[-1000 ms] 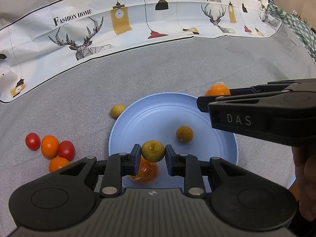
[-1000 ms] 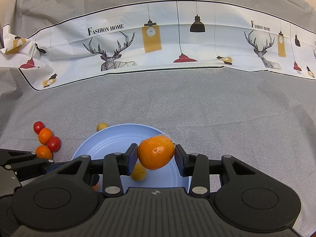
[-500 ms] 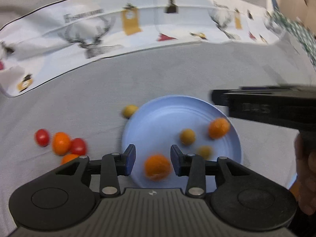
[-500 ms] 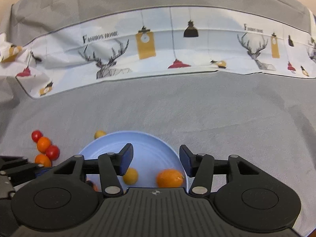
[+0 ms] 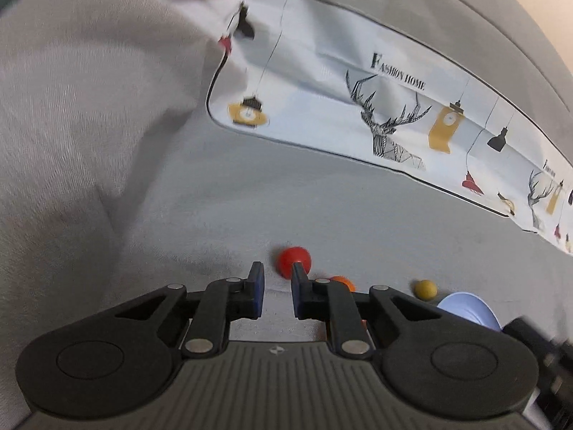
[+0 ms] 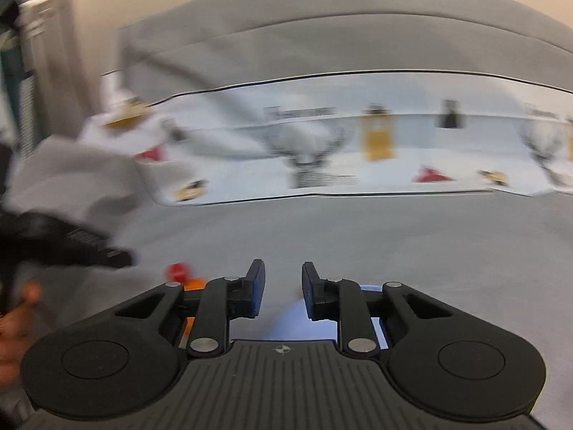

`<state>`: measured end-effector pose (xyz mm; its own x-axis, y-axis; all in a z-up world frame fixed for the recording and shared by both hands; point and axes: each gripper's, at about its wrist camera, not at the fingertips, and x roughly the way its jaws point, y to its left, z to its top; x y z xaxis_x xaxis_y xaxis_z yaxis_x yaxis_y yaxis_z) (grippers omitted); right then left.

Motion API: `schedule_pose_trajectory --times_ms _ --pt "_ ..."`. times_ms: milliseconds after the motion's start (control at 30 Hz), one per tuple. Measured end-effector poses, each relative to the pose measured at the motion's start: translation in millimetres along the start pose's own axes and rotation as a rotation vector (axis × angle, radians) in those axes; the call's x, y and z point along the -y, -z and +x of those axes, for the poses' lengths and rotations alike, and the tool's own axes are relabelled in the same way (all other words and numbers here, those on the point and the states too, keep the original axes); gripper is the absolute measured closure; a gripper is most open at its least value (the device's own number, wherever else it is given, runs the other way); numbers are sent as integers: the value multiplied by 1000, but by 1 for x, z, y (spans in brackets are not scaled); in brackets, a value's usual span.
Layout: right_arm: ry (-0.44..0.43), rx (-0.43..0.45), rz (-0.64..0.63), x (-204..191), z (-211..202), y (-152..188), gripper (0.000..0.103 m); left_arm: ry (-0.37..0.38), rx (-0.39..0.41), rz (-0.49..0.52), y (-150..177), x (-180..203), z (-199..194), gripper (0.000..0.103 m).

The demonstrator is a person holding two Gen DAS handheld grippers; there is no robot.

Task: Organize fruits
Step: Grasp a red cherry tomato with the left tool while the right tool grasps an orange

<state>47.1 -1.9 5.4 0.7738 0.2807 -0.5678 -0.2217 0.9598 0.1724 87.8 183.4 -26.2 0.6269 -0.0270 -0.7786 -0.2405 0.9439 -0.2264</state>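
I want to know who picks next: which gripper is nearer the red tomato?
Left. The left gripper is right beside the red tomato, which sits off to the left of the right gripper.

open grey cloth [image 5: 322, 208] ahead, red tomato [image 5: 293, 261] beside right fingertip [image 5: 296, 272]

Two claws are counted, the left claw [image 5: 278, 288] and the right claw [image 6: 283, 288]. One red tomato [image 5: 293, 261], one orange fruit [image 5: 343, 281], one small yellow-green fruit [image 5: 425, 289] and one blue plate [image 5: 469, 310] are seen.
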Motion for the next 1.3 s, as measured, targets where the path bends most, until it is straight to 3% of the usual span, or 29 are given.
schedule_pose_trajectory --times_ms 167,233,367,500,533,600,633,833,900,1000,1300 --pt "-62 -66 -30 -34 30 15 75 17 -30 -19 0 -7 17 84" --pt "-52 -110 -18 -39 45 23 60 38 -40 -31 -1 -9 25 79" --pt "-32 -136 1 -42 66 27 51 46 -37 -14 -8 -8 43 74" --pt "-41 -162 18 -45 83 28 51 49 -47 1 -14 -4 59 73" --pt "-44 -175 17 -46 89 29 51 48 -52 7 -14 -3 62 70" --pt "-61 -194 20 -47 98 30 51 39 -61 27 -13 0 70 56" --pt "-60 -195 14 -49 102 31 51 38 -58 33 -13 2 73 56" --pt "-43 -245 14 -49 117 36 51 49 -64 90 -11 14 81 56" --pt "-39 -240 4 -51 116 36 51 48 -60 108 -9 18 83 63" --pt "-55 -243 1 -52 115 38 65 53 -56 118 -7 20 84 73" --pt "-47 -207 -11 -50 98 29 66 27 -11 90 -10 15 60 73"
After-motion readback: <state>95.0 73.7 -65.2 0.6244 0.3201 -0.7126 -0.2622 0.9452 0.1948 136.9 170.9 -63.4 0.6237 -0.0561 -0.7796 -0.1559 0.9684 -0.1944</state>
